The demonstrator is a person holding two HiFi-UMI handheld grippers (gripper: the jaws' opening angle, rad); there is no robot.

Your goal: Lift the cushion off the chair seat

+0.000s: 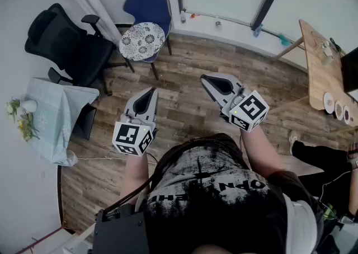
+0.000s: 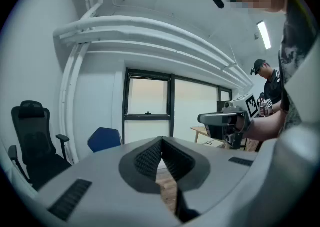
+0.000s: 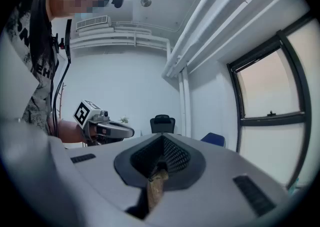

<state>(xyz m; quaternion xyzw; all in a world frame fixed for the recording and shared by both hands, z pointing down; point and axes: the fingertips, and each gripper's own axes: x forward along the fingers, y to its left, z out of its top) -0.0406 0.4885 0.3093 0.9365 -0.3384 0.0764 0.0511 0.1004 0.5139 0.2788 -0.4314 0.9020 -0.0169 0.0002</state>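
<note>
A round white cushion with a dark floral print (image 1: 142, 40) lies on the seat of a blue chair (image 1: 146, 2) by the far wall. Both grippers hover over the wood floor, well short of the chair. My left gripper (image 1: 151, 90) is shut and empty, its tips pointing toward the chair. My right gripper (image 1: 205, 78) is shut too, with nothing in it. In the left gripper view the jaws (image 2: 161, 141) meet at the tip, with the blue chair (image 2: 104, 139) beyond; the cushion is hidden there. The right gripper view shows closed jaws (image 3: 162, 139) and the blue chair (image 3: 214, 139).
A black office chair (image 1: 61, 40) stands left of the blue chair. A small table with a pale cloth (image 1: 53, 118) and flowers (image 1: 21, 118) sits at the left. A wooden table (image 1: 320, 65) with dishes is at the right, where another person's legs (image 1: 319, 158) stretch out.
</note>
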